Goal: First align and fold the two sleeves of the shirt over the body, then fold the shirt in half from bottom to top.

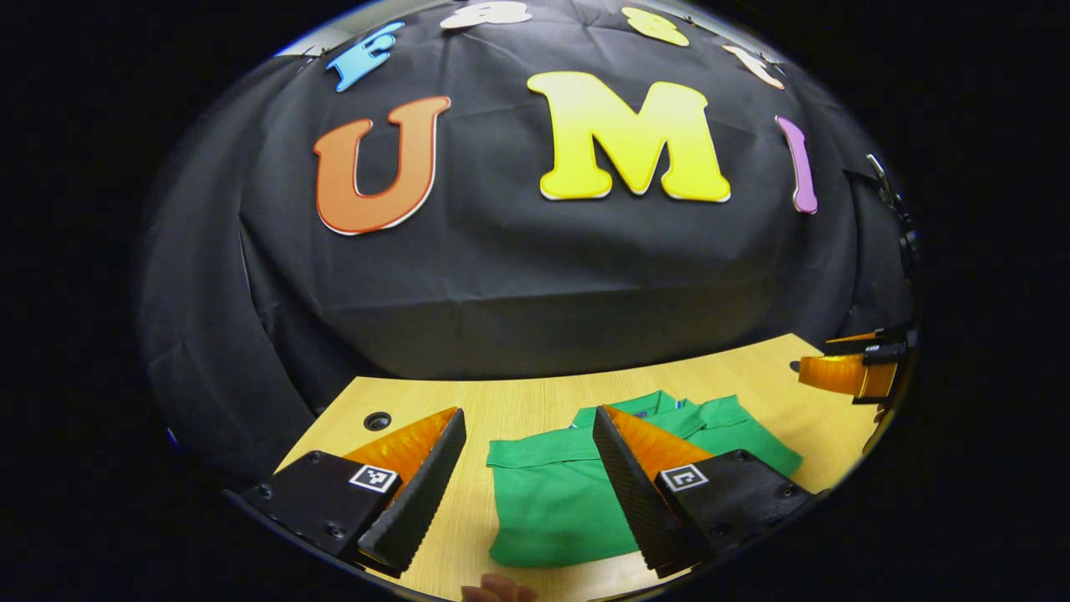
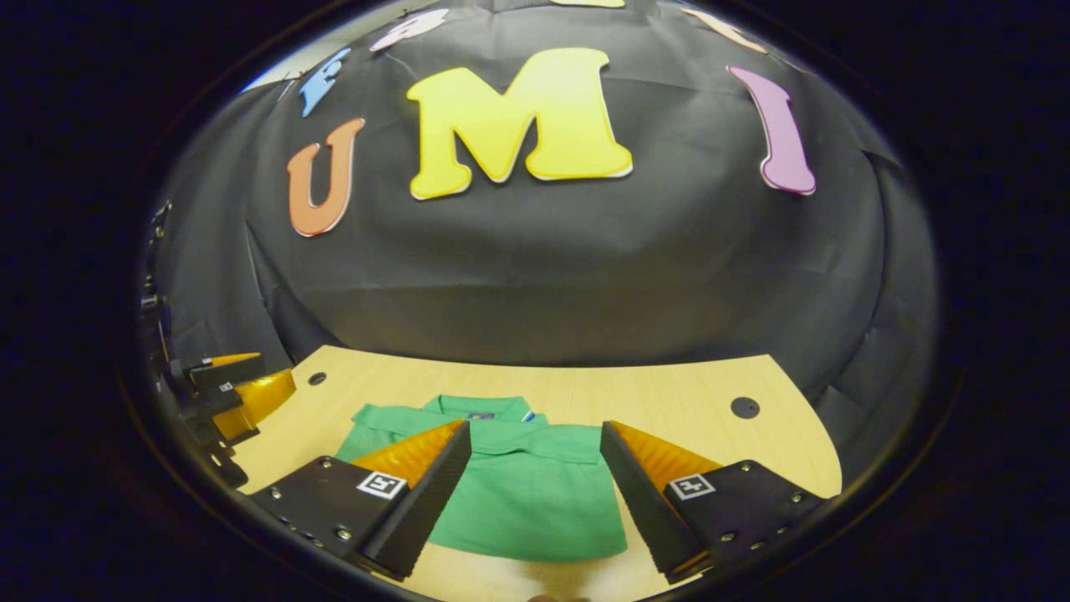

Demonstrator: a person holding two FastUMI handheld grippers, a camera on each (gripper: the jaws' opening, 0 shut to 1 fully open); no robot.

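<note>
a green shirt lies on the wooden table at six o'clock, folded into a compact rectangle, collar at twelve. both folds look done. left gripper and right gripper hover wide open, holding nothing.

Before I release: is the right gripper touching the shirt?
Apart. The right gripper view shows the right gripper open above the folded shirt, fingers spread, no cloth pinched.
</note>
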